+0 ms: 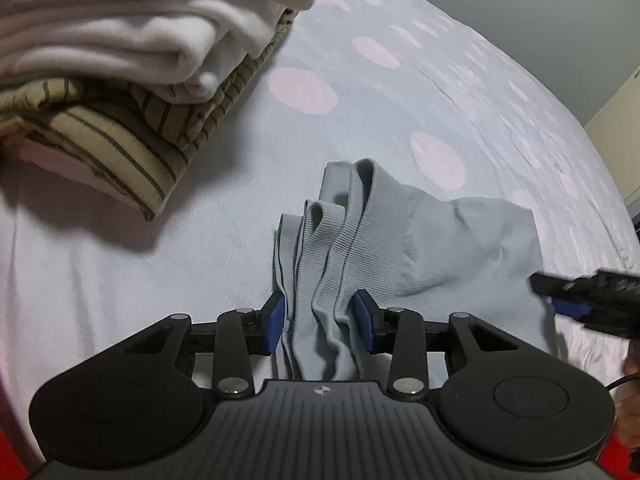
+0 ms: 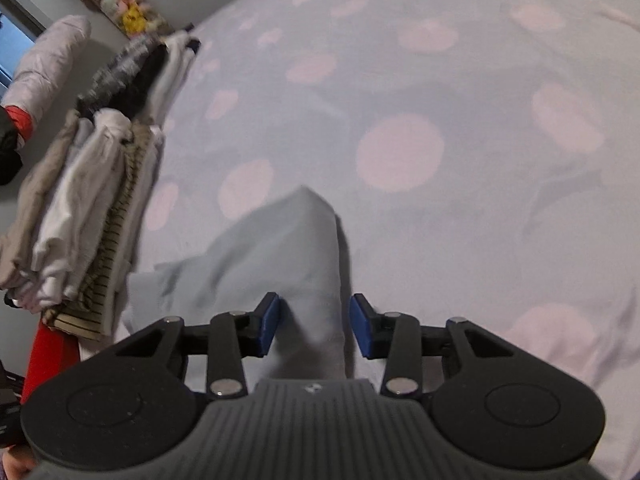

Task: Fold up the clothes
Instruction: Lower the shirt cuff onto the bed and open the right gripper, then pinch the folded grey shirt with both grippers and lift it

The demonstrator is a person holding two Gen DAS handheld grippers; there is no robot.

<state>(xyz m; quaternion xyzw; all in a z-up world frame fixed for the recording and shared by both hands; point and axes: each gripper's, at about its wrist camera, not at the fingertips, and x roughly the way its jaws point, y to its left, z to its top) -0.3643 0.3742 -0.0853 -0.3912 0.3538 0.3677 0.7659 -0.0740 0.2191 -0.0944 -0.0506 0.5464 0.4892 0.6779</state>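
Observation:
A light blue ribbed garment [image 1: 420, 240] lies bunched on the bed. My left gripper [image 1: 322, 322] has its blue pads on either side of the garment's gathered ribbed edge, which fills the gap between them. My right gripper [image 2: 314, 326] straddles another corner of the same garment [image 2: 280, 248]; cloth runs between its pads with a small gap on the right side. The right gripper also shows in the left wrist view [image 1: 576, 300], at the garment's right edge.
A pile of folded clothes, white on top of olive stripes [image 1: 120, 80], sits at the left; it also shows in the right wrist view [image 2: 92, 216]. The bedsheet [image 1: 400, 100] is pale lilac with pink dots. A wall and a hanging toy [image 2: 120, 4] lie beyond.

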